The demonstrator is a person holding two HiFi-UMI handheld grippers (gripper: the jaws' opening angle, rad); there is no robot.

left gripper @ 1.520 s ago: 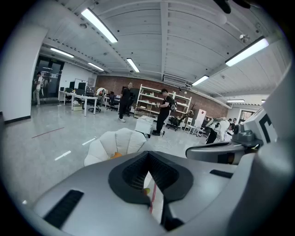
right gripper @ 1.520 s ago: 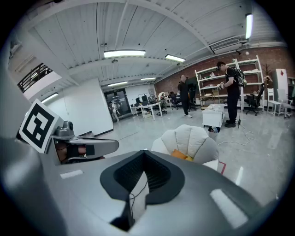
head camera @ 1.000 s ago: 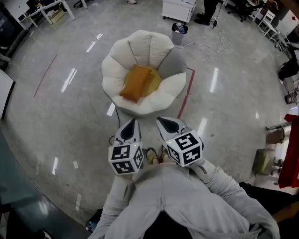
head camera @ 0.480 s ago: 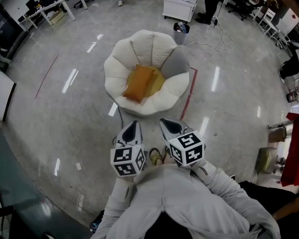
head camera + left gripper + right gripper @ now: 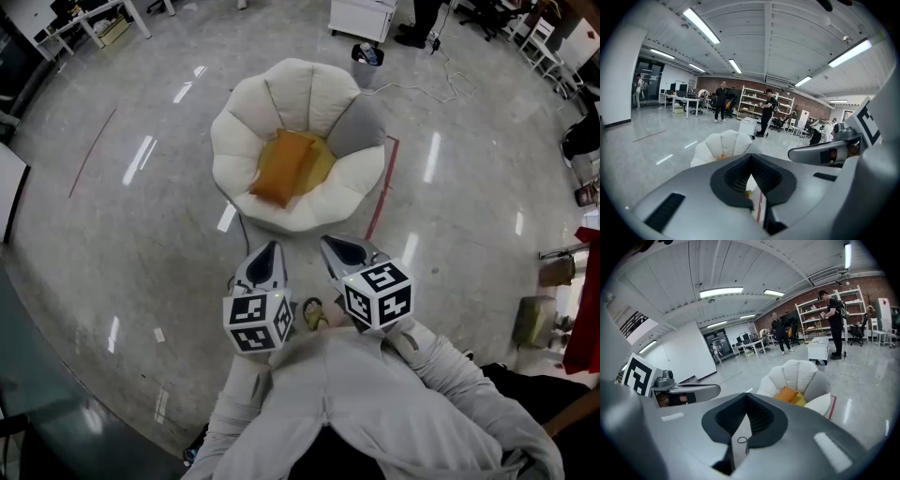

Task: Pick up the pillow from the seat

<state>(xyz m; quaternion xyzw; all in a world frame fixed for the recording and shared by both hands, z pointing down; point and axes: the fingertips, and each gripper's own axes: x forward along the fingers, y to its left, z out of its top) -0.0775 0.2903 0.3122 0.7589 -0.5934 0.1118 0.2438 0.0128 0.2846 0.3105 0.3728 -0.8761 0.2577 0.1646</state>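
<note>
Underfoot, glossy grey floor [image 5: 122,244] mirrors ceiling lights [image 5: 701,26] around the seat [image 5: 291,89].

Setting: large open-plan office with a lab-style test area.
- Polished grey floor [image 5: 112,234], red tape line [image 5: 91,150] marked on it.
- Exposed ceiling with long strip lights [image 5: 701,26].
- Rows of white desks [image 5: 684,99] with monitors; office chairs [image 5: 857,333] along the far side.
- Open metal shelving rack [image 5: 752,101] against a brick wall [image 5: 881,284] — people [image 5: 721,101] stand near it.
- Glass entrance doors [image 5: 651,79] at one end.
- A white petal-shaped seat [image 5: 239,122] stands alone in the open floor.
</note>
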